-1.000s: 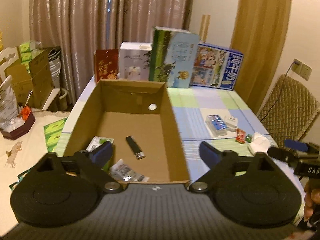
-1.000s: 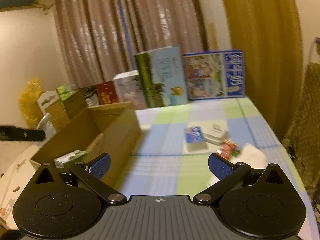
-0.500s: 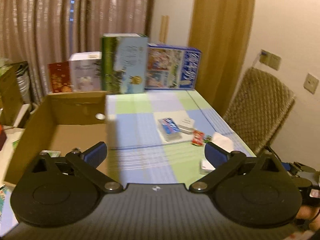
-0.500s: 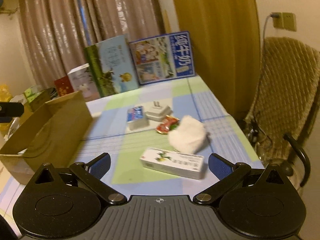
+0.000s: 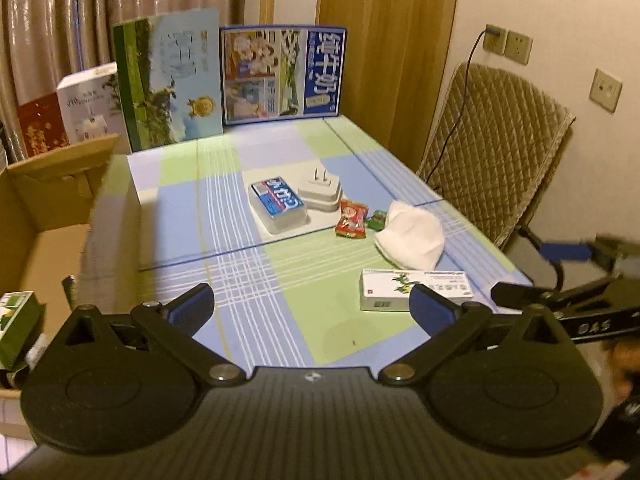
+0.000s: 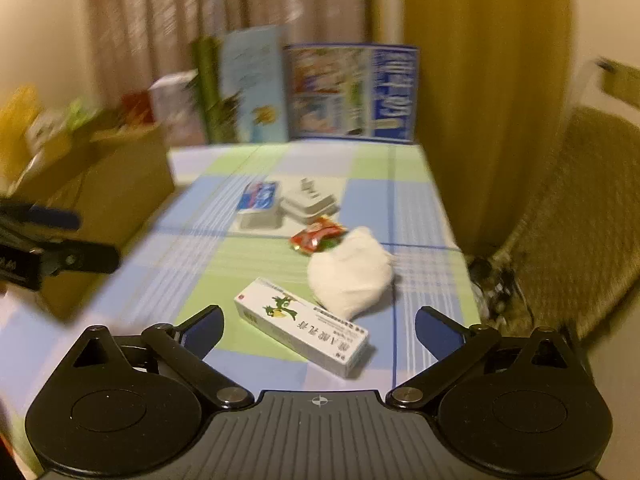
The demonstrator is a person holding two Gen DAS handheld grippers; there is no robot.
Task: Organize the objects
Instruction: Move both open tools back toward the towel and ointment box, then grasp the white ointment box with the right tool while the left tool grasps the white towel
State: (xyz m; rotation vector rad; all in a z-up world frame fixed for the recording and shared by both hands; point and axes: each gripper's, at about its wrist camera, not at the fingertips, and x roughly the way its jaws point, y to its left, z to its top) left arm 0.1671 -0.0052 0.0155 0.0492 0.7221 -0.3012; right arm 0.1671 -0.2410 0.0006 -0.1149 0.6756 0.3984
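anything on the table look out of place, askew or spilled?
Nothing spilled or damaged. The white medicine box lies flat, skewed to the tablecloth checks. A crumpled white cloth sits beside it, with a red snack packet beyond. These are loose items not yet in the cardboard box. Both tongs are open and empty.

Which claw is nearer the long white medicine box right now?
Right. The right claw hangs open just short of the medicine box; the left claw, also open, is beside it, nearer the cardboard box.
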